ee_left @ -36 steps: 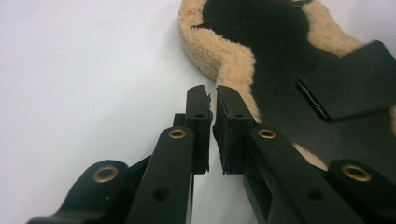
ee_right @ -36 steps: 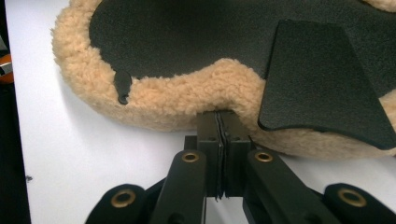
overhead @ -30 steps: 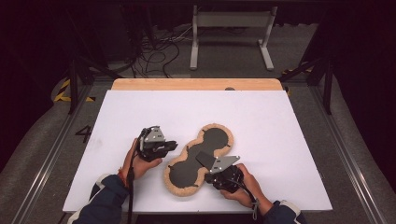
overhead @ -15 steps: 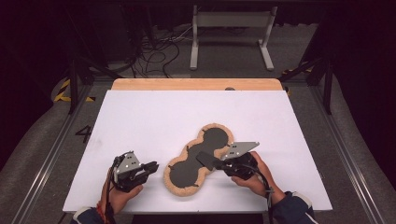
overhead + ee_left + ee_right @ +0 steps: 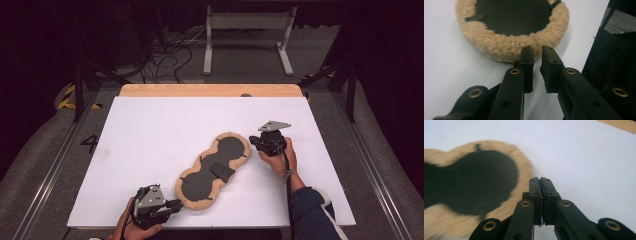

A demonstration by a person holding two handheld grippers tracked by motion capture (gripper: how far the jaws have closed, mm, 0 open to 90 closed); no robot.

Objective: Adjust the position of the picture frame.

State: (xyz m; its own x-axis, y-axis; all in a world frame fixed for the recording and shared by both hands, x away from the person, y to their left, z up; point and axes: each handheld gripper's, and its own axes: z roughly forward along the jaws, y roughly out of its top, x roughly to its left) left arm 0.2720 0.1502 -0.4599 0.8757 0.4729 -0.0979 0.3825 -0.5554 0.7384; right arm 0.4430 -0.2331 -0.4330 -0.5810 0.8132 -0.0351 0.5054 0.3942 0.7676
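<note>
1. The fleece pad (image 5: pixel 214 170) is a peanut-shaped piece with a dark backing facing up and a tan woolly rim. It lies flat and diagonal on the white table (image 5: pixel 150 135), near the middle towards the person's side.
2. Handling guess: light, floppy, no stiffness. It will likely sag or fold if lifted from one end. The pile is grippy, not slippery, and nothing about it looks fragile.
3. Left gripper (image 5: pixel 537 53): jaws slightly apart with nothing between them, tips just short of the woolly rim (image 5: pixel 506 47) of the near lobe.
4. Right gripper (image 5: pixel 540 181): jaws pressed together and empty, beside the far lobe in the high view (image 5: pixel 256 141).
5. Best hold: pinch the thick fleece rim, one gripper per end lobe, so the pad stays stretched between them.
6. Avoid the dark backing (image 5: pixel 200 180); it is flat, with no edge to bite. The small dark flap (image 5: pixel 221 171) at the waist looks too flimsy to pull on.
</note>
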